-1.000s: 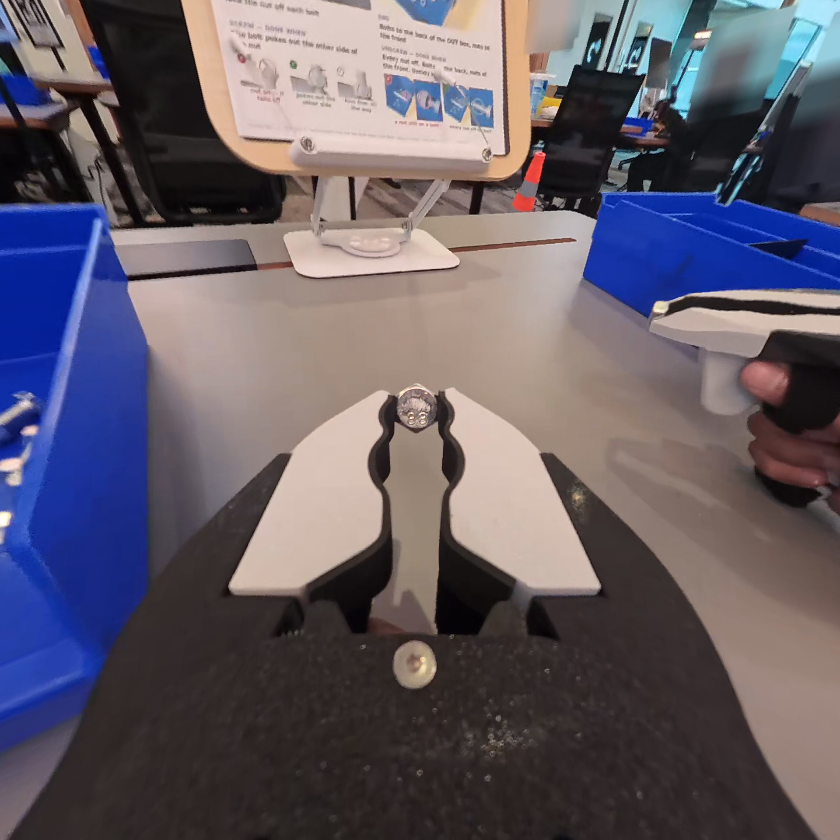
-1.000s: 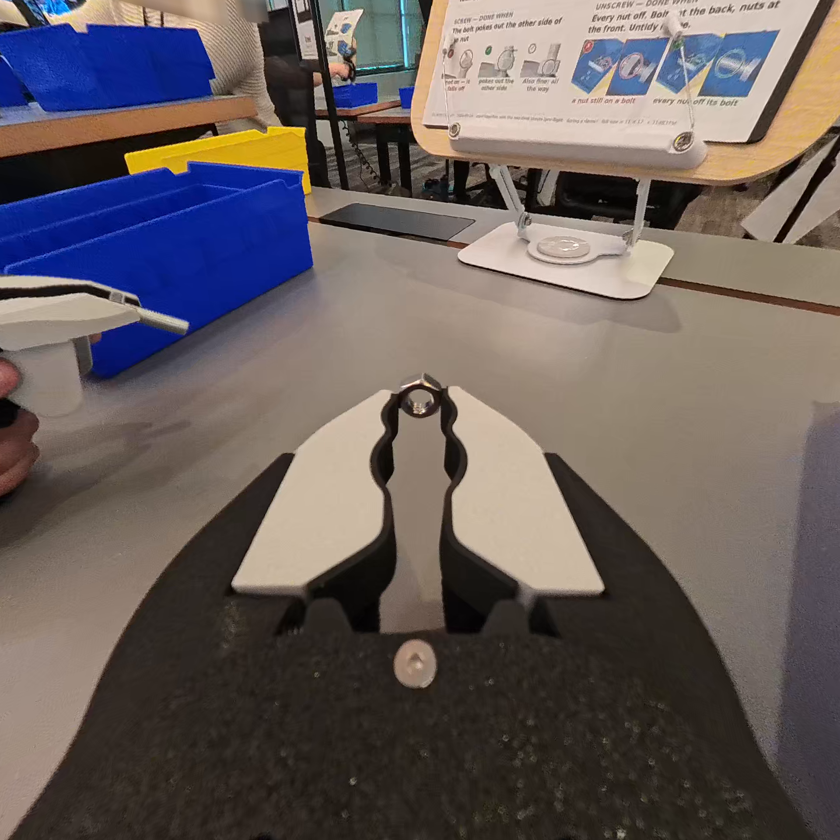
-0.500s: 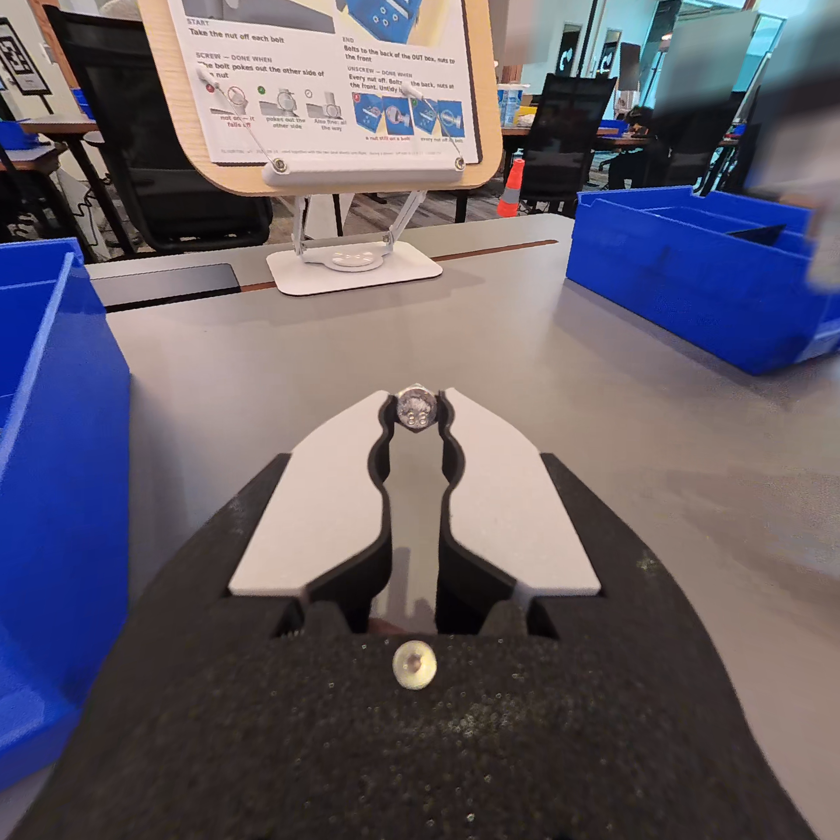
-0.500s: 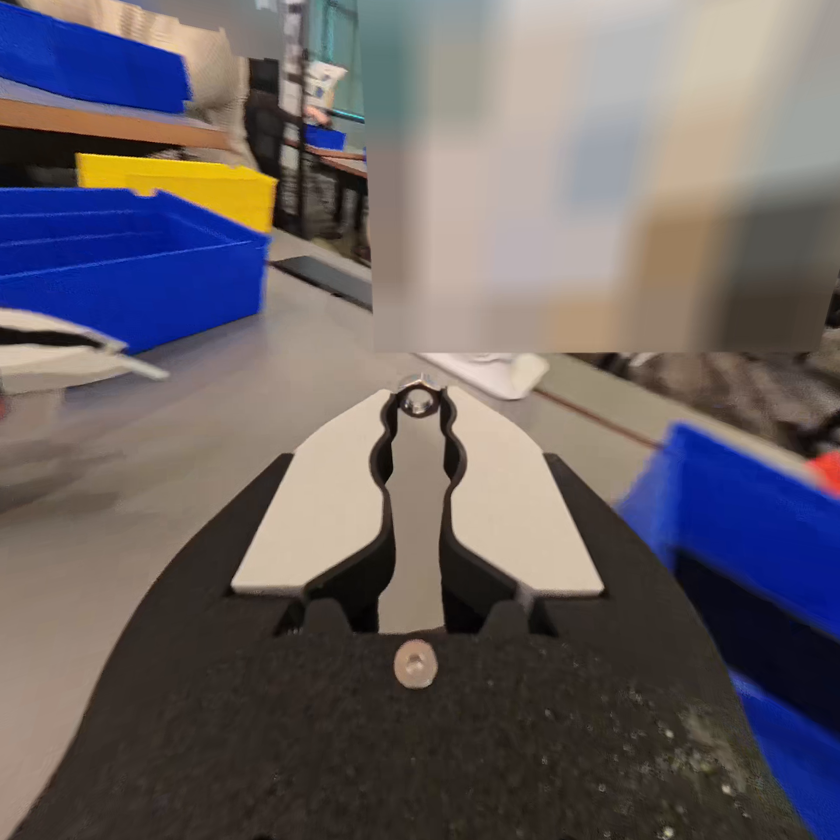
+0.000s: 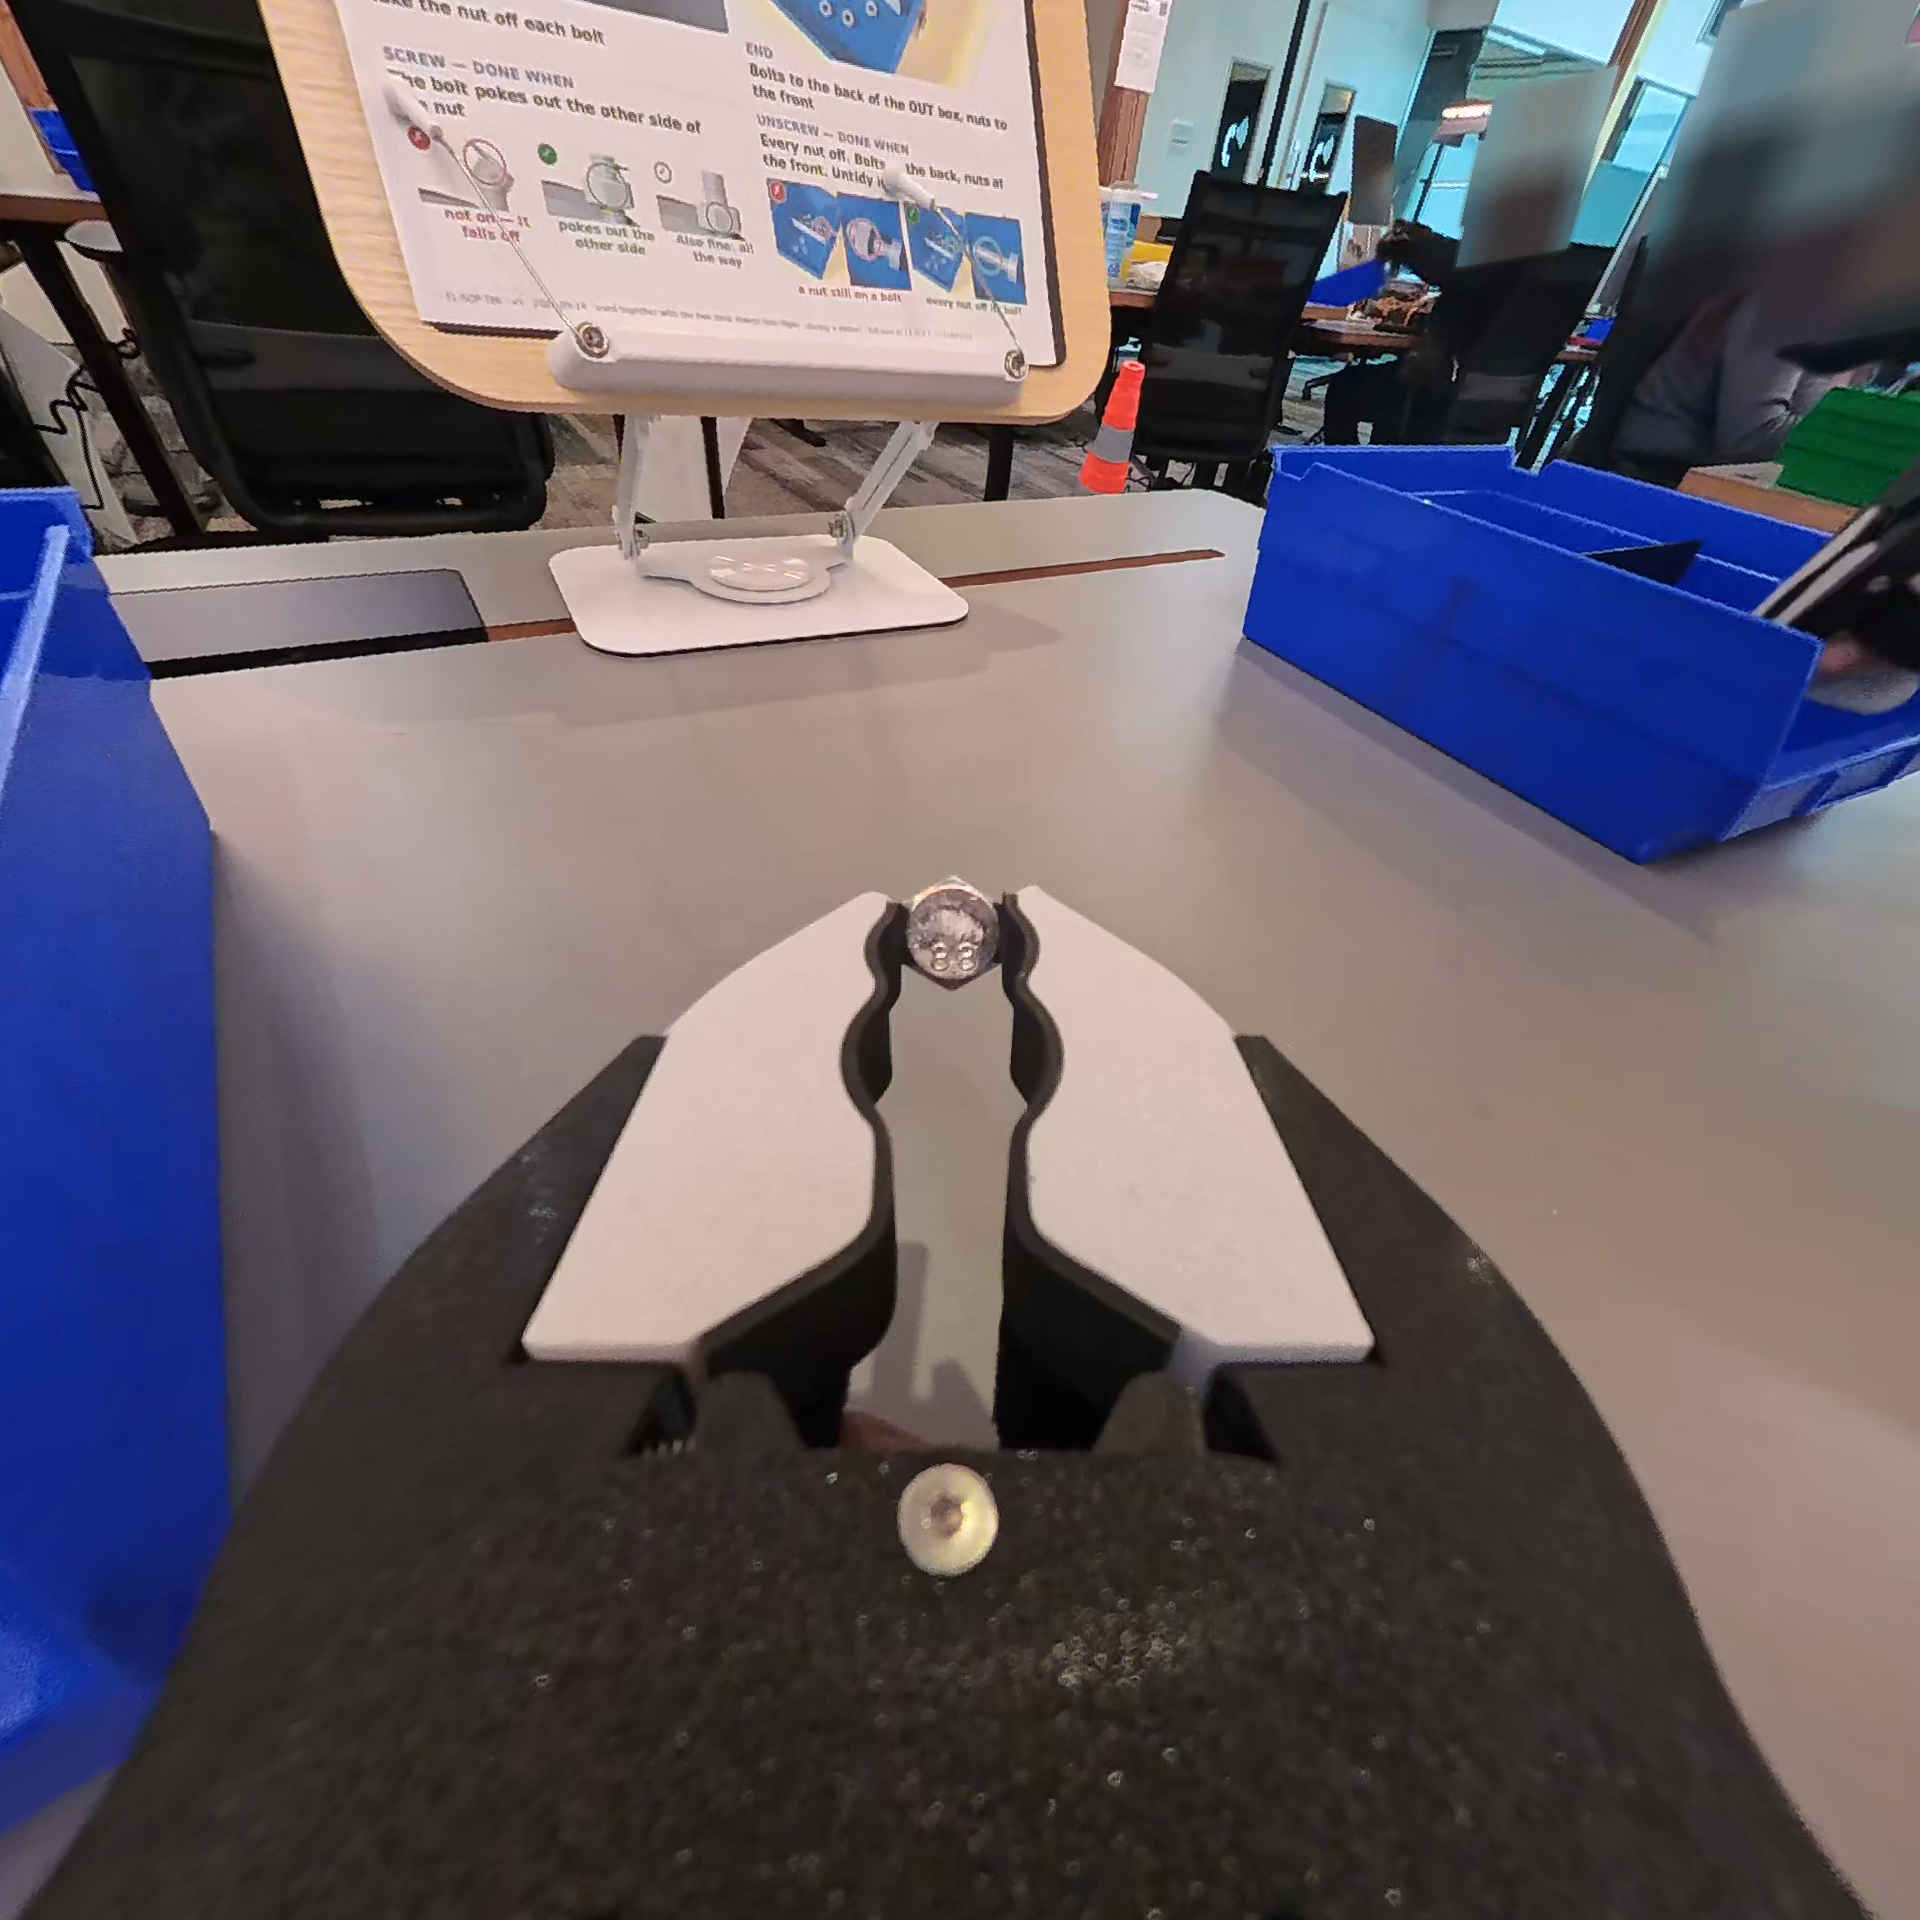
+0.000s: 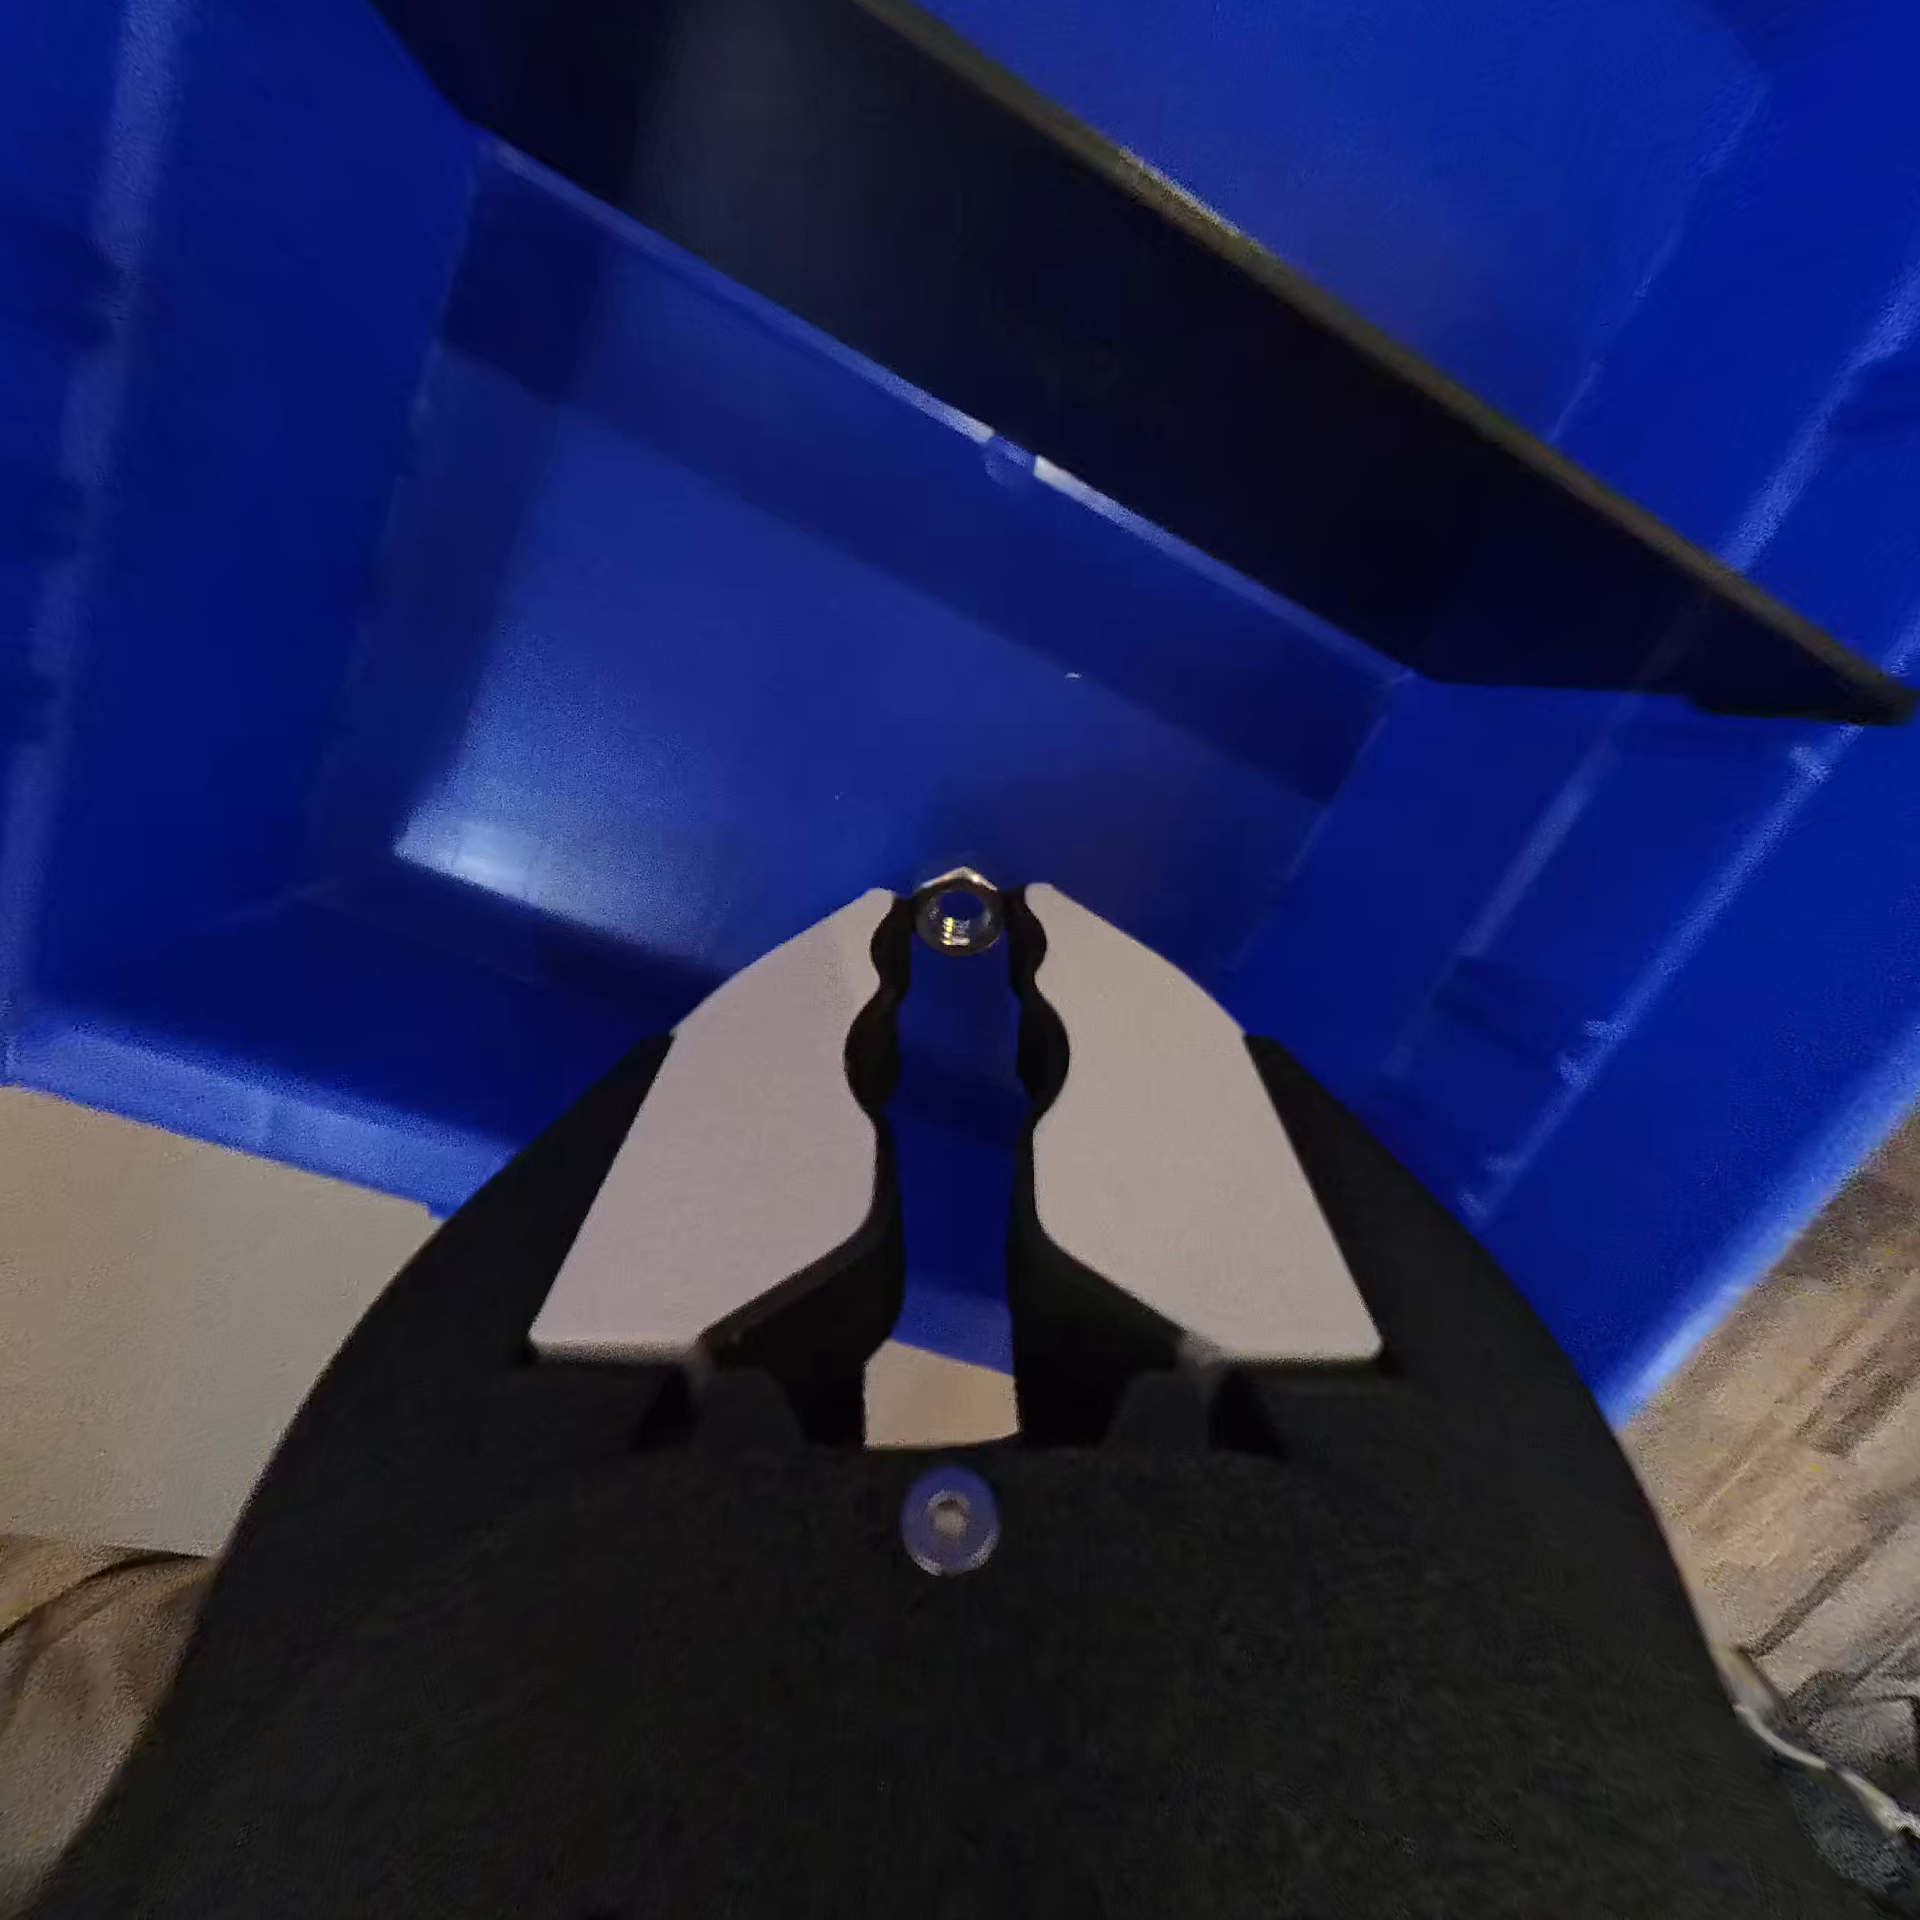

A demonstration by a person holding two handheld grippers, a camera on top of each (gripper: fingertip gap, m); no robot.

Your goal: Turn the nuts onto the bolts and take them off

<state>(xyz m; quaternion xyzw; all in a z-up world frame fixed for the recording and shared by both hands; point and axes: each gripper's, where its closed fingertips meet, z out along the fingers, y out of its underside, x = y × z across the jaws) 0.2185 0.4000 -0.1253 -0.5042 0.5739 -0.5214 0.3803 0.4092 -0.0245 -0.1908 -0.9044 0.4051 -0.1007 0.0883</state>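
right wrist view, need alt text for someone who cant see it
The right gripper pinches a small silver nut between its fingertips, held over the inside of a blue bin seen from above. A dark divider crosses the bin farther back, and the part of the bin below the nut looks bare.

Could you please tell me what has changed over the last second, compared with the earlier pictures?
The right gripper has swung away from the table's middle, off to the right, and now points down into the blue bin, its jaws still shut on the nut. Nothing was let go. The left gripper has stayed over the grey table, still clamping the bolt.
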